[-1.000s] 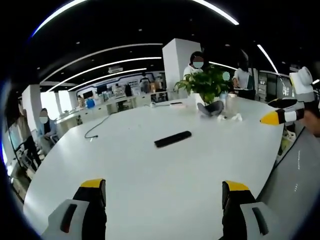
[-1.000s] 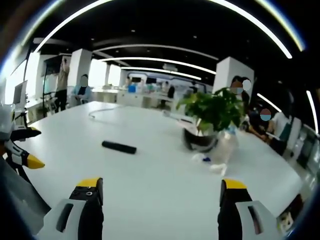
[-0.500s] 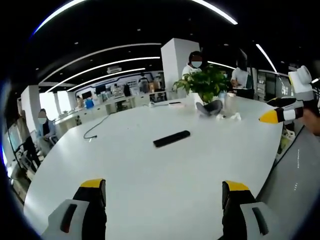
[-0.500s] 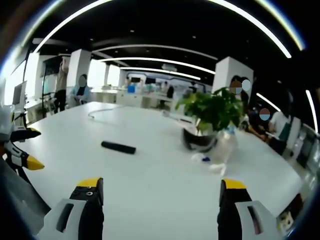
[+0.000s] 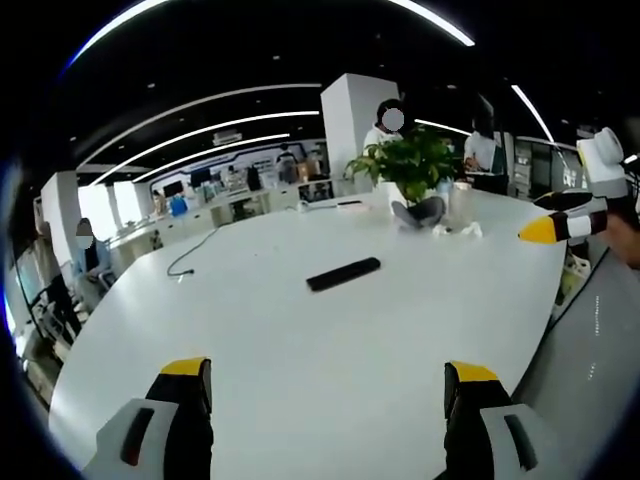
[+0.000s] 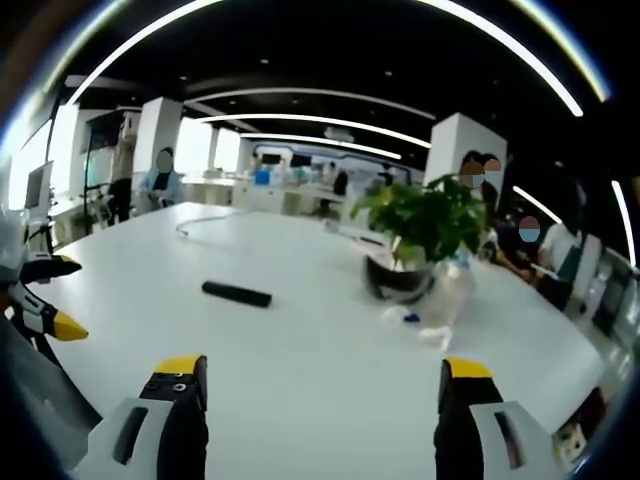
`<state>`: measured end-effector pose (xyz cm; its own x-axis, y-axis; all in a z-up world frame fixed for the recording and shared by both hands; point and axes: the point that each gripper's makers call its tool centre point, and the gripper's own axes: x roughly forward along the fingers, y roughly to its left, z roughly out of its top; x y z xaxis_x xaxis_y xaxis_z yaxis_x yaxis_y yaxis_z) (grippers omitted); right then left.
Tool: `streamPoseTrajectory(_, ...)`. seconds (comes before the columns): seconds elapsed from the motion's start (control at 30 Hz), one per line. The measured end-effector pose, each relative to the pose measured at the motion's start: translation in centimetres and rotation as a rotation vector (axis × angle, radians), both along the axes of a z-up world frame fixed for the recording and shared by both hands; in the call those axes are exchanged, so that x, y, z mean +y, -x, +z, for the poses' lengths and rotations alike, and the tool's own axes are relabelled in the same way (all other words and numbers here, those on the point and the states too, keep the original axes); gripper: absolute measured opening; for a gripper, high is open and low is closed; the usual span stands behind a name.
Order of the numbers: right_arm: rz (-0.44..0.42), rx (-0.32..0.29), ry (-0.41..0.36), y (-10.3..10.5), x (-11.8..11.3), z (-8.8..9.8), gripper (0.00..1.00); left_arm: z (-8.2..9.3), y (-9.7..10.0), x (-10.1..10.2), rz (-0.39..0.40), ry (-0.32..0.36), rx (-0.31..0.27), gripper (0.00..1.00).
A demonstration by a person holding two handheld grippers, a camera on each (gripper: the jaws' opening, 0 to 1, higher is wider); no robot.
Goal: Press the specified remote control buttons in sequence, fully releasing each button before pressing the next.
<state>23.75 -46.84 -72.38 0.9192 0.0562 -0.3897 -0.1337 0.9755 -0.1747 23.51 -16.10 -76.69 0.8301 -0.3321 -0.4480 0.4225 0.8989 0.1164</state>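
left view: from table [image 5: 300,340] edge, facing plant [image 5: 412,165] | right view: same, shared remote [image 6: 236,293]

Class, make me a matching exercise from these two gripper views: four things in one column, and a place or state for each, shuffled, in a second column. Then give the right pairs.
Column one:
1. slim black remote control
2. leafy green potted plant
3. thin dark cable
4. left gripper

Column two:
A. open, holding nothing
B. lies flat near the middle of the large white table, touched by nothing
C. trails across the table's far side
D. stands upright beyond the remote, beside crumpled white wrappers

Pairs: 1-B, 2-D, 3-C, 4-A
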Motion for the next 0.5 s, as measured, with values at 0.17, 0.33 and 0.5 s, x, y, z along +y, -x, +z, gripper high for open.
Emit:
streamPoseTrajectory(0.17, -0.001, -0.002, -0.002, -0.01, -0.02, 0.05, 0.95, 0.05, 0.01, 0.0, 0.002, 0.0, 0.001, 1.0)
streamPoseTrajectory(0.33, -0.003, -0.002, -0.01, -0.02, -0.09, 0.03, 0.95, 0.03, -0.05, 0.13, 0.009, 0.003, 0.0, 1.0)
streamPoseTrajectory(0.5, -0.01, -0.008, -0.021, -0.01, -0.21, 0.18, 0.95, -0.06, -0.08, 0.29, 0.016, -0.007, 0.003, 1.0)
